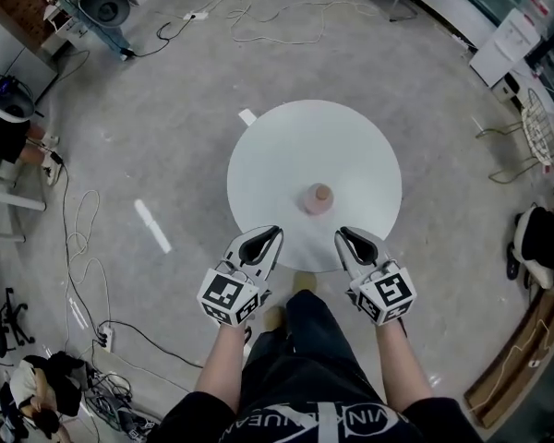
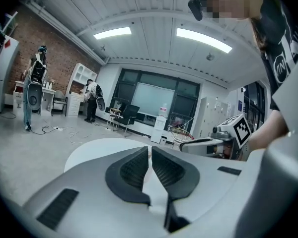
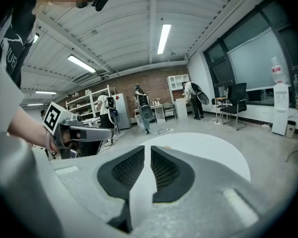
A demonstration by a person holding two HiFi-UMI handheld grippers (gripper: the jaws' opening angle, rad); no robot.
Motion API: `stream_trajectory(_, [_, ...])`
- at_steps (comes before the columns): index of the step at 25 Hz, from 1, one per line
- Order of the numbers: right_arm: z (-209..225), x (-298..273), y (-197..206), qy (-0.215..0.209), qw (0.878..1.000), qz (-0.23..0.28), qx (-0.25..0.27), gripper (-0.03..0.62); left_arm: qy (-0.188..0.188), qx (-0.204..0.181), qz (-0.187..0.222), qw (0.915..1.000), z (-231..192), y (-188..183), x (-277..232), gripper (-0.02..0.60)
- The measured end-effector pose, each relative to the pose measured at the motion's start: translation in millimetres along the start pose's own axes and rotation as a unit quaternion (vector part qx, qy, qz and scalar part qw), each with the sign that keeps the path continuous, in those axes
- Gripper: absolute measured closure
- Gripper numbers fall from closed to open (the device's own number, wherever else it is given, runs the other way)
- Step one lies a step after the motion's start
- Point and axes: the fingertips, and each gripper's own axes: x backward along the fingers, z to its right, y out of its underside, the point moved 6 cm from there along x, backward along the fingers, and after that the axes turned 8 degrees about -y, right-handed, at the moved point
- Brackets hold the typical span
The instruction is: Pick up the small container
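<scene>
**Head view: my two grippers at the near rim, the container ahead between them**

The small container (image 1: 319, 197) stands alone on the round white counter (image 1: 286, 150), ahead of my two grippers and apart from both. It sits closer to my right gripper's (image 1: 340, 233) line than to my left gripper's (image 1: 275, 233), so I judge the right is the one to take it. Both grippers hover at the counter's near rim and point inward, tips angled toward each other.

The left gripper view shows its jaws together with nothing between them. The right gripper view shows a thin slit between the pads, also empty. That slit is too narrow for the container, so I would need to widen it before reaching in.
</scene>
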Motion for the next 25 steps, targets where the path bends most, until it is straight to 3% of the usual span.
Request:
stream_trajectory(5, [18.9,-17.8,1.9,-0.012,1.0,-0.007,0.012,0.557,-0.013,-0.002,-0.012,0.9998,-7.8,5.9,-19.7,0.557])
stream_trajectory(16, [50.1,-50.8,18.6,-0.028,0.999,-0.034,0.03,0.453,-0.027,-0.008,-0.035,0.999,-13.4,26.9,-46.8,0.557])
stream_trajectory(25, [61.1,-78.4,30.8,-0.018,0.999,-0.038,0.031,0.414,-0.033,-0.039,-0.057,0.9971,-14.1,39.9,-57.6,0.557])
